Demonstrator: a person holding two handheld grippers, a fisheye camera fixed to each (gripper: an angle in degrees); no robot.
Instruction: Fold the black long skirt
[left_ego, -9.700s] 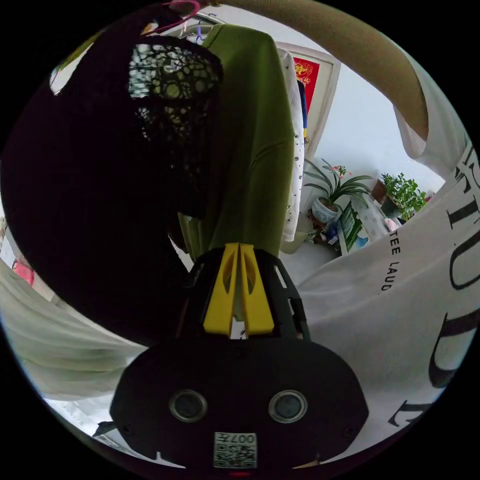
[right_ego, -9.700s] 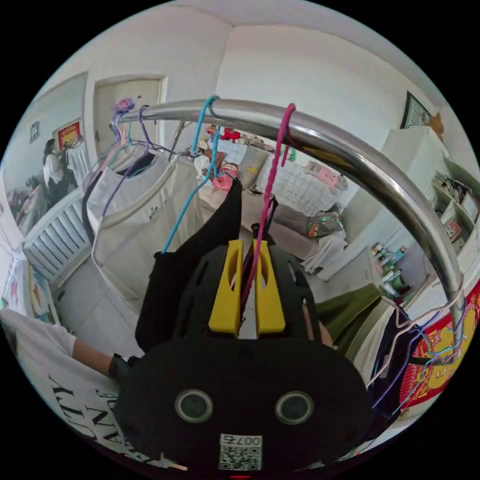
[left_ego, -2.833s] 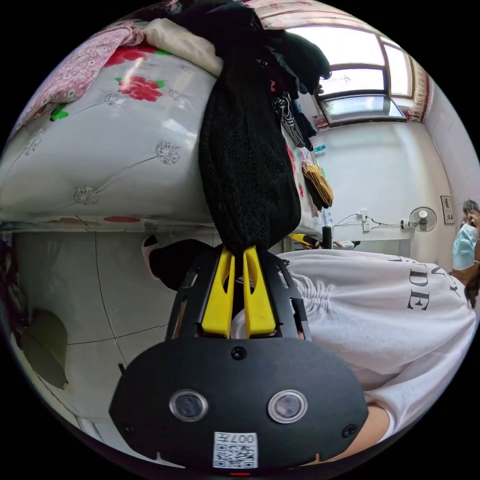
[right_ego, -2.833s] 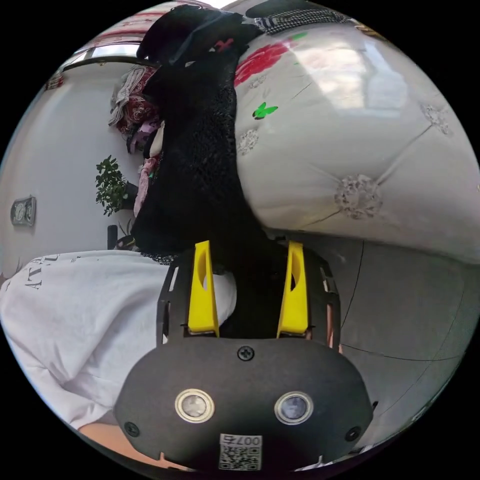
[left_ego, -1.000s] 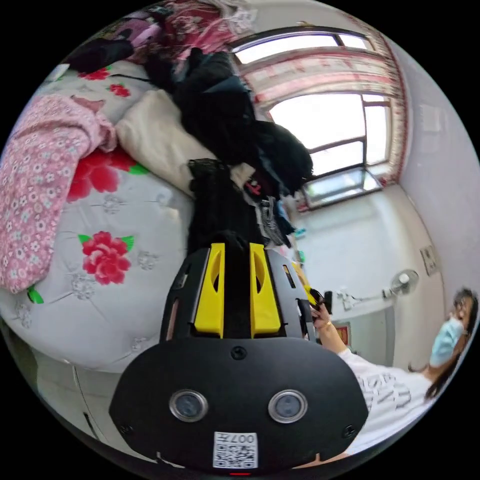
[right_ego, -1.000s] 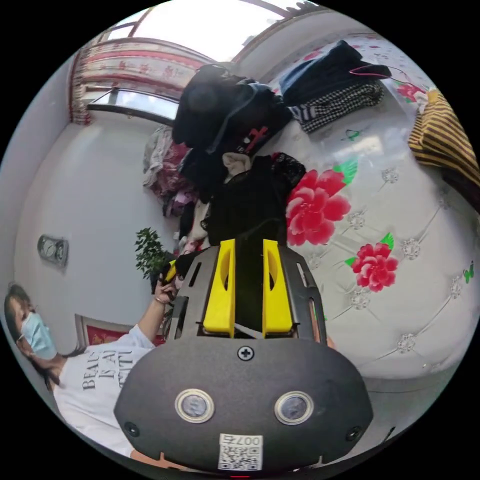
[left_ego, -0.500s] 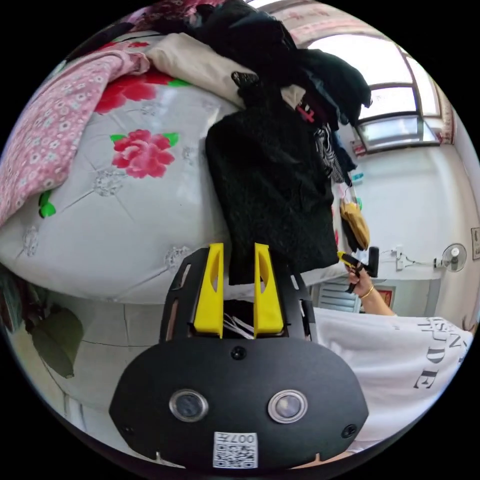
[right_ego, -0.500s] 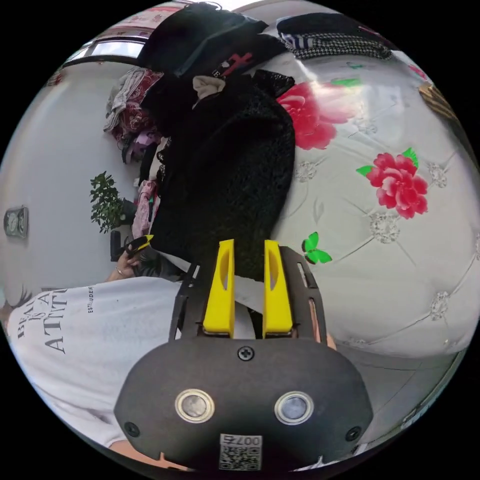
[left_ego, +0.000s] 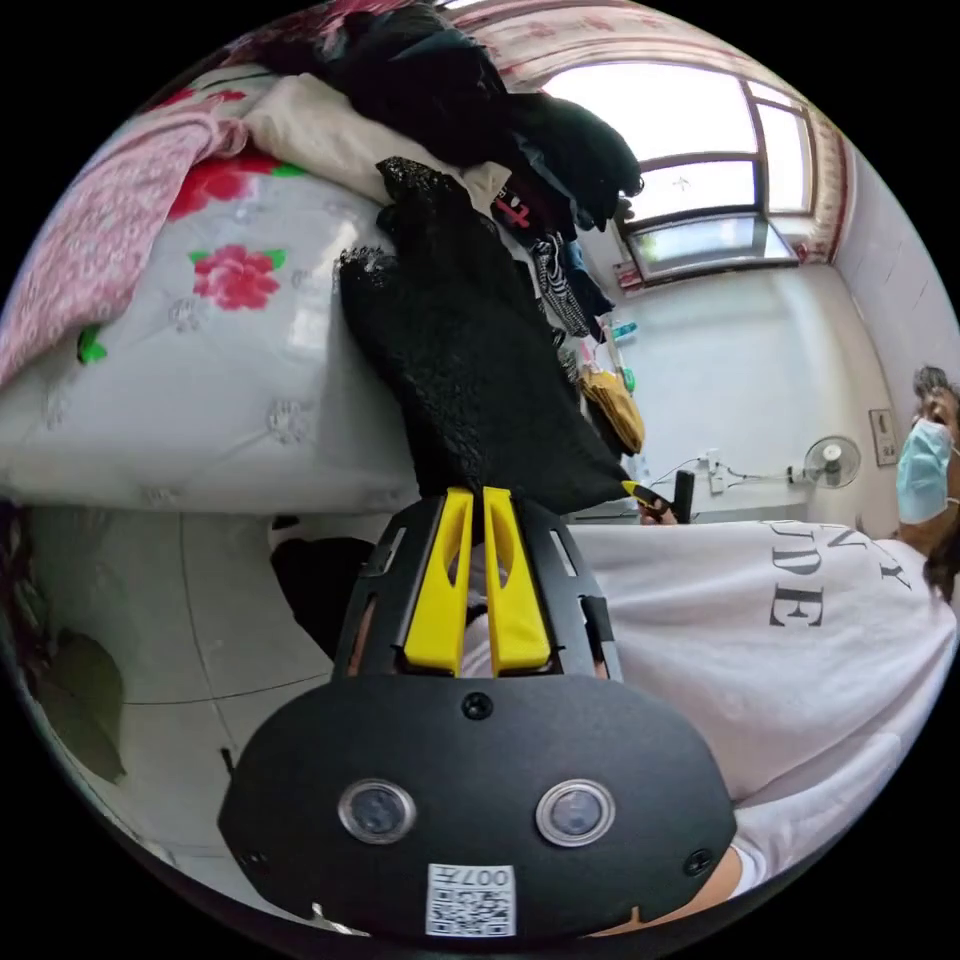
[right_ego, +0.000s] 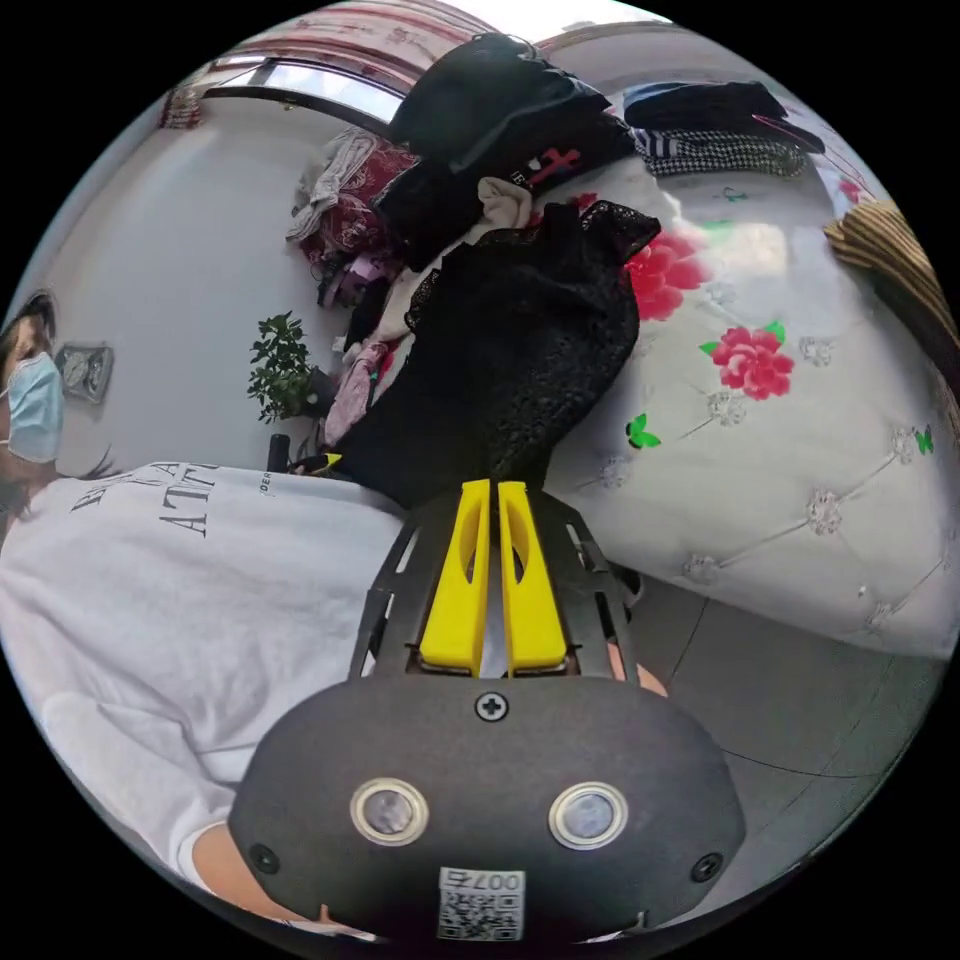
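Observation:
The black lace long skirt (left_ego: 470, 360) lies stretched over a white quilted bed (left_ego: 200, 400) with red flowers, its near edge hanging past the bed's side. My left gripper (left_ego: 478, 497) is shut on that near edge. In the right gripper view the same skirt (right_ego: 520, 340) runs from the clothes pile down to my right gripper (right_ego: 490, 487), which is shut on another spot of the edge. The right gripper (left_ego: 655, 495) appears small in a hand in the left gripper view, and the left gripper (right_ego: 320, 462) peeks past the shirt in the right gripper view.
A heap of dark and cream clothes (left_ego: 470, 90) sits at the skirt's far end. A pink flowered cloth (left_ego: 90, 260) and a striped yellow garment (right_ego: 890, 260) lie on the bed. Tiled floor (left_ego: 150, 640) is below. The person's white shirt (left_ego: 800, 620) is close by.
Both grippers' jaws stood slightly apart around the skirt's edge half a second ago; they have closed on it. The skirt now lies more drawn out toward the bed's side.

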